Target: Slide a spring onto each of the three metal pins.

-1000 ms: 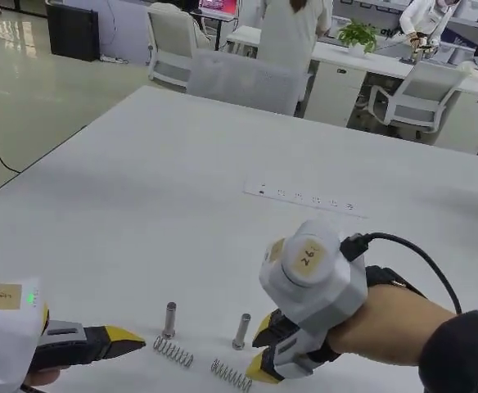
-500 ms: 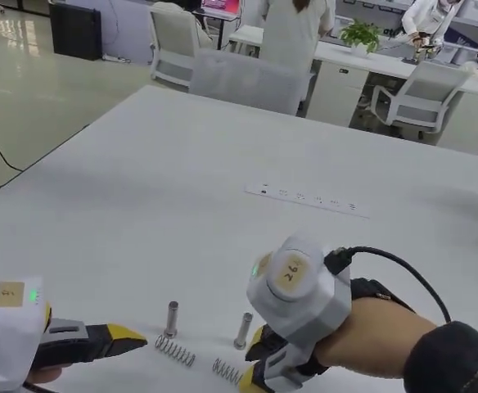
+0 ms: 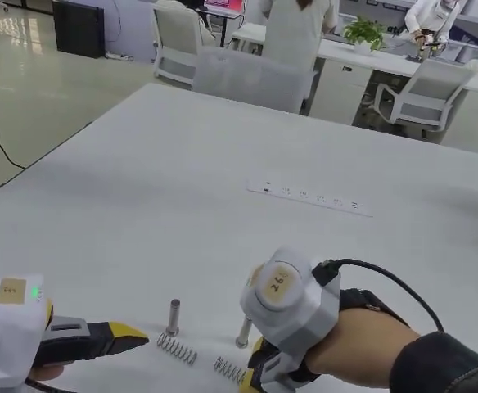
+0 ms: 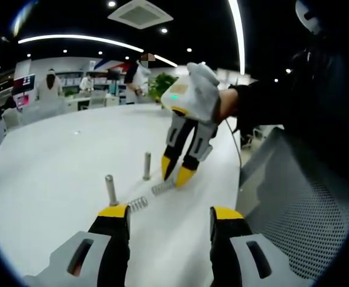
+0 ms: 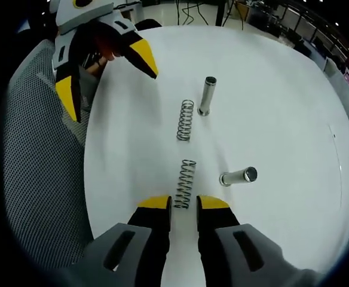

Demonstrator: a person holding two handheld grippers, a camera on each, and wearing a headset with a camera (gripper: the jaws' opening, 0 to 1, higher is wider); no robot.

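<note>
Right gripper (image 5: 184,206) has its yellow-tipped jaws parted narrowly, with the near end of a thin coiled steel spring (image 5: 185,182) lying between them on the white surface (image 5: 282,89). A second coil spring (image 5: 186,119) lies just beyond, beside one upright grey metal pin (image 5: 206,95); another pin (image 5: 239,176) stands near the first spring. Left gripper (image 4: 170,214) hangs wide open and empty

Both the left tongs (image 3: 135,336) and right tongs (image 3: 252,377) have white housings and black, yellow-tipped jaws. Black cable (image 3: 378,273), dark sleeve (image 3: 448,364).
</note>
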